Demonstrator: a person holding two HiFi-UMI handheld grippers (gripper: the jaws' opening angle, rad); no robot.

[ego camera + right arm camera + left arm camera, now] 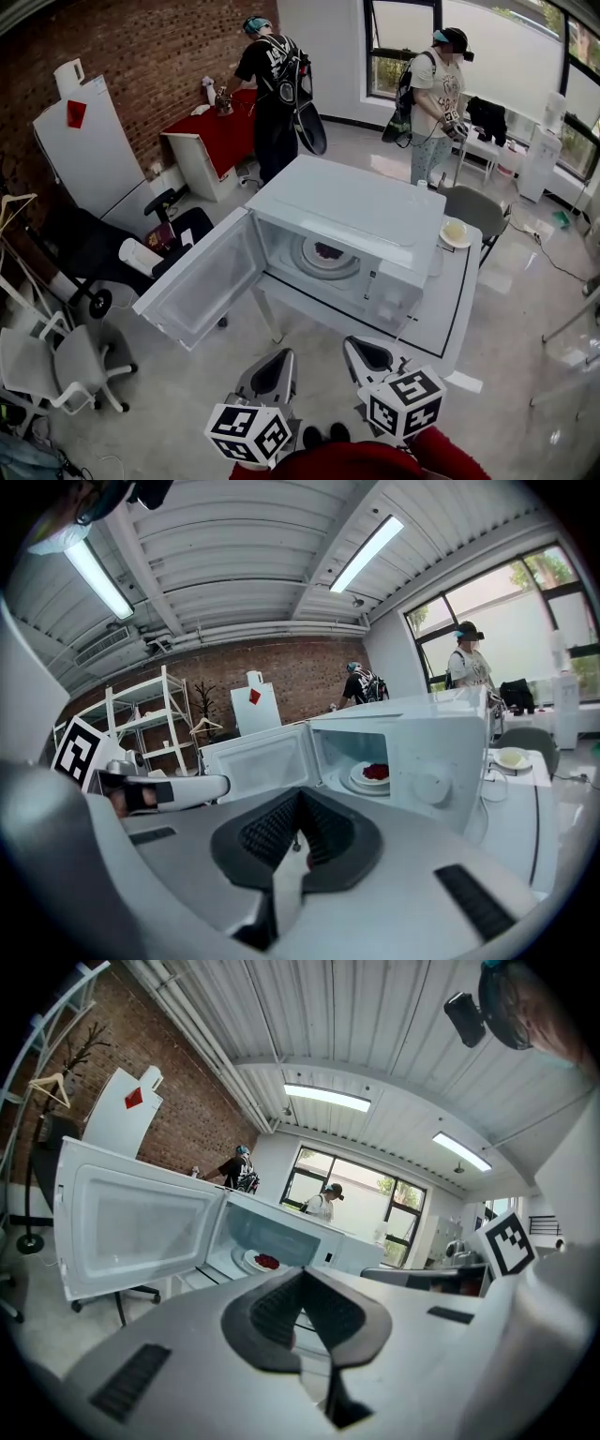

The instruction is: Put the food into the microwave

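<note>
Both claws pinched closed, nothing between pads: left claw [302,1283], right claw [298,803], held low by my body, well apart from microwave [356,211]. Reason, I judge: food [327,250] already sits on plate [309,255] inside. Door [202,281] hangs wide open; closed tips suit pushing it.

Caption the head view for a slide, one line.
Microwave open, plate of red food inside; left gripper and right gripper shut and empty in front.

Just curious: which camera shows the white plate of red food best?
Right gripper view: white plate of red food plainly visible in the open white microwave. Head view half hides it; left gripper view shows it small.
</note>
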